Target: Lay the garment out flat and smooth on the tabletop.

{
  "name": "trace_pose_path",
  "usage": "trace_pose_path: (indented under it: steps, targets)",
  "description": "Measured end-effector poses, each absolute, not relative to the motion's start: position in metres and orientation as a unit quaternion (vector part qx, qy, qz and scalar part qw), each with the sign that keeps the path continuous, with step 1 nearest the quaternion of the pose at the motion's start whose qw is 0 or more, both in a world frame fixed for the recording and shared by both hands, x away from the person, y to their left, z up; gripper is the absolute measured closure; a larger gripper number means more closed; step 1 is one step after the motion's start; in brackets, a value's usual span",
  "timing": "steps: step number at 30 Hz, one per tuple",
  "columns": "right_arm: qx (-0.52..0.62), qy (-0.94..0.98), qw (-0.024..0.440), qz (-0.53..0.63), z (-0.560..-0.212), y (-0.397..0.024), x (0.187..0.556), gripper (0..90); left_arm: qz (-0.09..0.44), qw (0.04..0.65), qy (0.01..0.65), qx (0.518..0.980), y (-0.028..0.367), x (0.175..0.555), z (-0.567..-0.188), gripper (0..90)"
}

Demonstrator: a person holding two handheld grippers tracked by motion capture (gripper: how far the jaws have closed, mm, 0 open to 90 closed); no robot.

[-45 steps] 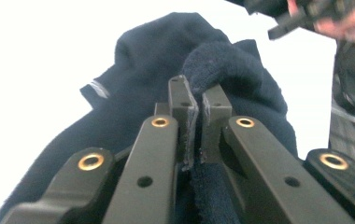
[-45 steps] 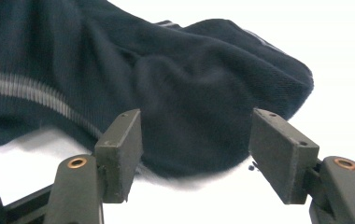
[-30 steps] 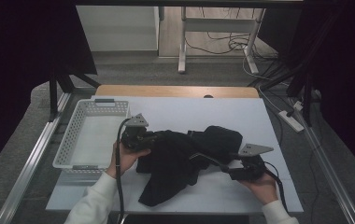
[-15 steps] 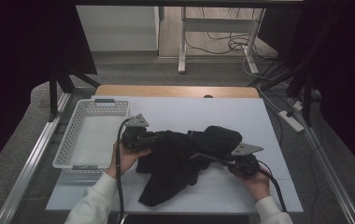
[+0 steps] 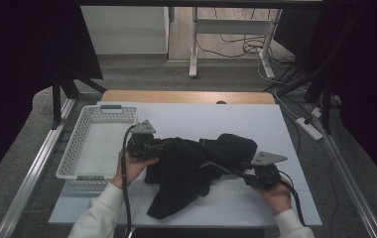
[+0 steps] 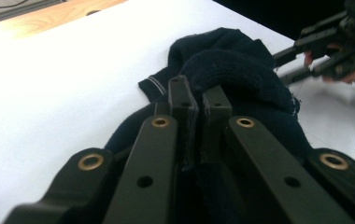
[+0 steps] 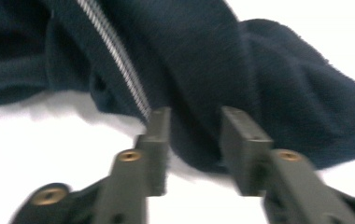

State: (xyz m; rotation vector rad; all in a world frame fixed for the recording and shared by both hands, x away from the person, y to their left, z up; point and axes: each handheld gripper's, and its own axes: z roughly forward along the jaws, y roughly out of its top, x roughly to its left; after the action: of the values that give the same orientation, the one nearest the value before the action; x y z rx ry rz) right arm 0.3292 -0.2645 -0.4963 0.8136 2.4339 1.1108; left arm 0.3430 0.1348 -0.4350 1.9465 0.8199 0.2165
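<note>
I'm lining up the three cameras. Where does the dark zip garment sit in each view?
High view: dark zip garment lies mid-table, between both hands.
Left gripper view: it bunches just beyond the jaws, which pinch its fabric.
Right gripper view: it spans the top, a fold between the parted jaws.
Shared landmark: the white tabletop.

We found no readable words, labels, brand names, numbers or signs anywhere in these views; nothing on the table, the clothing or the tools carried any lettering we could read.
</note>
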Motion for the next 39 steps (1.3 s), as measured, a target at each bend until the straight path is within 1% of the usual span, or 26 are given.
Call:
trace_pose_path:
  steps: [2,3,7,9,12,13,14,15,16,17,22,23,24,29,31,34,39]
  targets:
    - [0.283,0.864,0.16,0.384,-0.5,-0.26,0.331,45.1,0.086,0.493,0.34,0.796,0.14,0.344,-0.434,85.4]
    - [0.288,0.864,0.161,0.379,-0.502,-0.258,0.332,40.7,0.083,0.495,0.34,0.796,0.142,0.344,-0.434,85.4]
    - [0.289,0.868,0.159,0.371,-0.509,-0.251,0.34,36.3,0.08,0.491,0.342,0.797,0.141,0.345,-0.437,85.5]
    - [0.287,0.873,0.165,0.357,-0.514,-0.248,0.343,36.5,0.082,0.491,0.343,0.797,0.141,0.345,-0.437,85.4]
    - [0.288,0.878,0.19,0.331,-0.521,-0.244,0.346,45.9,0.084,0.49,0.344,0.797,0.142,0.346,-0.437,85.5]
    - [0.289,0.877,0.189,0.335,-0.523,-0.244,0.347,52.0,0.084,0.49,0.345,0.796,0.142,0.346,-0.437,85.5]
    - [0.292,0.873,0.194,0.339,-0.522,-0.244,0.347,63.9,0.084,0.49,0.345,0.796,0.143,0.346,-0.437,85.5]
    - [0.288,0.872,0.207,0.338,-0.52,-0.245,0.346,71.1,0.084,0.489,0.345,0.797,0.143,0.346,-0.437,85.5]
    - [0.287,0.869,0.207,0.346,-0.518,-0.246,0.345,77.6,0.084,0.49,0.345,0.796,0.143,0.346,-0.437,85.5]
    - [0.288,0.865,0.207,0.354,-0.515,-0.248,0.345,80.0,0.085,0.49,0.345,0.796,0.144,0.346,-0.437,85.5]
    - [0.284,0.845,0.198,0.407,-0.487,-0.259,0.338,82.0,0.089,0.493,0.346,0.793,0.147,0.345,-0.434,85.5]
    - [0.286,0.831,0.193,0.436,-0.469,-0.266,0.334,82.0,0.091,0.495,0.345,0.792,0.147,0.345,-0.433,85.5]
    - [0.286,0.831,0.193,0.436,-0.469,-0.266,0.334,82.0,0.091,0.497,0.345,0.791,0.148,0.345,-0.433,85.5]
    - [0.28,0.794,0.212,0.496,-0.422,-0.28,0.322,82.1,0.098,0.506,0.344,0.785,0.151,0.343,-0.428,85.5]
    - [0.276,0.783,0.219,0.512,-0.408,-0.283,0.317,82.1,0.1,0.512,0.343,0.781,0.153,0.343,-0.426,85.5]
    - [0.281,0.776,0.224,0.519,-0.399,-0.287,0.317,82.0,0.103,0.515,0.344,0.778,0.154,0.343,-0.424,85.5]
    - [0.29,0.776,0.22,0.515,-0.404,-0.283,0.329,81.8,0.107,0.512,0.347,0.779,0.154,0.344,-0.425,85.5]
